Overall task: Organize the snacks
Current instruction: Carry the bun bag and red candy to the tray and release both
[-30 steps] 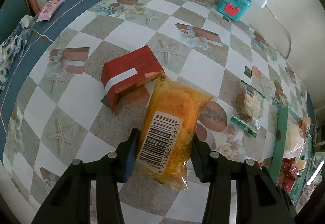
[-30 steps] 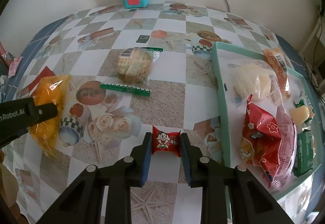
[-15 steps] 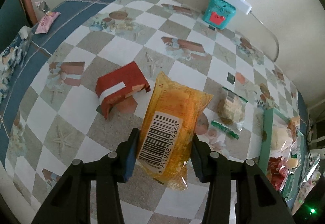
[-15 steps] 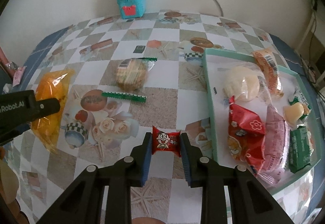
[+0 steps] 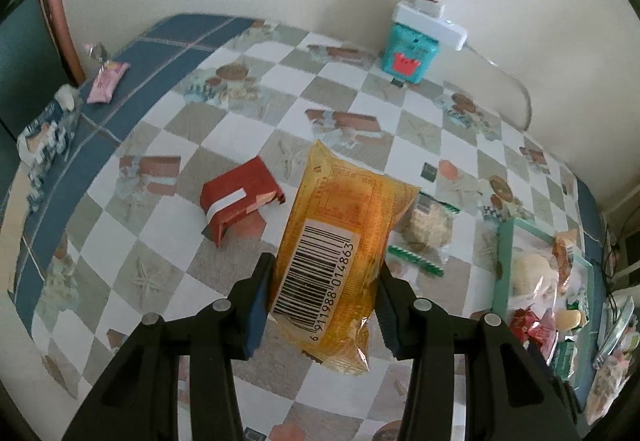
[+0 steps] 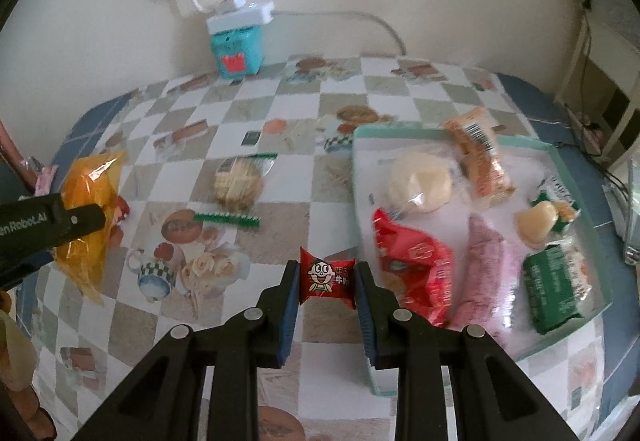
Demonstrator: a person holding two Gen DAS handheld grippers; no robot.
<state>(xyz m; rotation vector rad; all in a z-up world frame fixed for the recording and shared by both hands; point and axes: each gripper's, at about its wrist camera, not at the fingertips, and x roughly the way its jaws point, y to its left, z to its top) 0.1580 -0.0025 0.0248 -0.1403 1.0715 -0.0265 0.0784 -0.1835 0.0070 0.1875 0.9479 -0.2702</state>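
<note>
Clamped in the left tongs (image 5: 324, 301): an orange snack bag (image 5: 334, 257), barcode up, lifted clear of the checkered table (image 5: 168, 241). Gripped in the right tongs (image 6: 326, 289): a small red candy (image 6: 327, 278), held above the table just beside the left rim of the green tray (image 6: 576, 329). Already in the tray: several wrapped snacks. Loose near the table's middle: a red box (image 5: 236, 207) and a cracker pack (image 6: 239, 183).

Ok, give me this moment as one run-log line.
left gripper: shut on orange plastic snack bag | right gripper: shut on small red wrapped candy | teal tray: holds snacks | both items off table
</note>
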